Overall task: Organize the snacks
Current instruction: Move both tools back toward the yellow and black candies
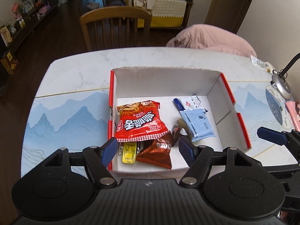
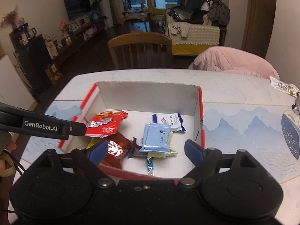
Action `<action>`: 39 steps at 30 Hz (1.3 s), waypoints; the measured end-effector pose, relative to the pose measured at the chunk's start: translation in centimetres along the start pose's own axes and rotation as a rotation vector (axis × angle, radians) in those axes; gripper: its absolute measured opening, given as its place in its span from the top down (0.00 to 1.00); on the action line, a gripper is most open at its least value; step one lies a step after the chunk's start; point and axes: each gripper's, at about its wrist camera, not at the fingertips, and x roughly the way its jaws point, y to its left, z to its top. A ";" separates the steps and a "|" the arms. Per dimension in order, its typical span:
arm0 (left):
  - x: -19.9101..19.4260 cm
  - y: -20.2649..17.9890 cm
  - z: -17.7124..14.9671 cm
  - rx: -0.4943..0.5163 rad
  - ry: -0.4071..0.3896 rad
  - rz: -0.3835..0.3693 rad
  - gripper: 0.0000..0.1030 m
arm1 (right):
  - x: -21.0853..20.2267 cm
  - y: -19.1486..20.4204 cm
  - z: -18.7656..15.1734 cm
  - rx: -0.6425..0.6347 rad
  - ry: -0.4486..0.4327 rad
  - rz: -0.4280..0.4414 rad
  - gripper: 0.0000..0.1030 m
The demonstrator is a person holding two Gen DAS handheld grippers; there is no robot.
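Note:
A red-and-white cardboard box [image 1: 168, 78] [image 2: 148, 90] stands open on the table. It holds a red snack bag [image 1: 139, 121] [image 2: 105, 124], a brown packet [image 1: 157, 151] [image 2: 117, 150], a yellow packet [image 1: 129, 152], a light blue pouch [image 1: 198, 123] [image 2: 156, 137] and a white-and-blue packet [image 1: 191, 102] [image 2: 171, 121]. My left gripper [image 1: 148, 151] is open and empty over the box's near end. My right gripper [image 2: 147, 151] is open and empty above the near wall. A right fingertip [image 1: 270, 136] shows in the left wrist view.
A wooden chair [image 1: 116, 28] and a pink-draped seat [image 1: 211, 37] stand at the table's far edge. A snack packet [image 1: 262, 64] [image 2: 283, 87], a metal lamp base [image 1: 282, 88] and a pink packet [image 1: 293, 114] lie on the table's right side.

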 end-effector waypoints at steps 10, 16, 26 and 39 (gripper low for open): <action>-4.9 -1.0 -3.9 -0.014 -0.109 -0.011 0.26 | -4.0 0.3 -1.9 -0.042 -0.067 0.054 0.03; -6.8 -0.8 -6.1 -0.050 -0.164 0.007 0.25 | -5.7 -0.1 -2.9 -0.046 -0.093 0.096 0.03; -6.8 -1.2 -9.6 -0.071 -0.178 -0.042 0.17 | -6.6 -0.5 -6.4 -0.093 -0.089 0.127 0.00; -0.3 -2.3 -12.9 -0.014 0.051 -0.116 0.17 | -3.2 -0.1 -12.6 -0.136 0.053 0.126 0.01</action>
